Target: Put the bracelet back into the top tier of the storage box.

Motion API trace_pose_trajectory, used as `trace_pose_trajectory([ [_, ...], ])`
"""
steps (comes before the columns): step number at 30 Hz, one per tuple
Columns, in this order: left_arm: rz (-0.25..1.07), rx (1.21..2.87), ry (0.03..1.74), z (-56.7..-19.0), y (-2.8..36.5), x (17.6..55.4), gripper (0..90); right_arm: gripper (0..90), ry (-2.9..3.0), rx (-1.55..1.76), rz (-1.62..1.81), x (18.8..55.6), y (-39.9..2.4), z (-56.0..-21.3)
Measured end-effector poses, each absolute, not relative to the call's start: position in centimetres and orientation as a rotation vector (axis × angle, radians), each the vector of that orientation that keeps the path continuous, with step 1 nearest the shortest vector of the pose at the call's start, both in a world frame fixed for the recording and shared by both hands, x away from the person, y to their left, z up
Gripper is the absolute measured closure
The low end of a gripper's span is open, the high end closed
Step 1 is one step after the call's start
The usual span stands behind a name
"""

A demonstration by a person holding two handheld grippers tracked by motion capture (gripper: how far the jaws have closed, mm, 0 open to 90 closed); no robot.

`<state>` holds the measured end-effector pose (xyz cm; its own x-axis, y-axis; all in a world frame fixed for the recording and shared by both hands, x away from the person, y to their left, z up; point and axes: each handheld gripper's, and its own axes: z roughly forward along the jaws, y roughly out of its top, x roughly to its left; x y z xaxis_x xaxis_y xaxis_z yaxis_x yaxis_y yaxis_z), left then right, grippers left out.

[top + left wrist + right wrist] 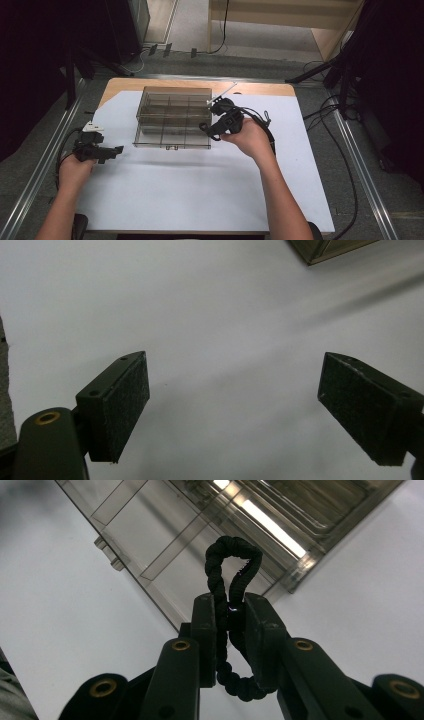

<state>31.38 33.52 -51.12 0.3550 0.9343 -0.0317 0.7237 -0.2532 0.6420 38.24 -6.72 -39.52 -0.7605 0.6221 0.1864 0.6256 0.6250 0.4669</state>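
The right gripper [231, 617] has its fingers [204, 630] clenched on a black hair tie [232, 562], a braided, slightly glossy elastic loop pinched flat across its middle so that one rounded end stands up past the fingertips and the other bulges out below them. Its long axis runs along the fingers, pointing toward the box [172, 119]. That box is clear, smoke-tinted hard plastic, rectangular, split by thin walls into a grid of compartments, with its lid folded open toward the person and lying flat on the surface [200, 190]. In the high view the right gripper [210, 131] hangs over the box's right edge, so the tie is above or just beside the right-hand compartments; which one I cannot tell. The likely next move is a short carry inward and a drop into a compartment. The left gripper [235, 405] is well apart, at the left of the surface [200, 305], which is matte white; its fingers [125, 405] are spread wide and hold nothing, their pads dark and finely textured.
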Motion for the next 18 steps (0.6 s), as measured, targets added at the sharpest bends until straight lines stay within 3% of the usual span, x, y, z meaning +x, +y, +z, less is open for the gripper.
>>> trace_pose_trajectory([
  [18, 0.492, 2.046, 1.454, -51.1, 34.0, 30.8, 14.4, 77.2, -2.84, -1.038, -0.832, 38.2, -4.0, -39.9],
])
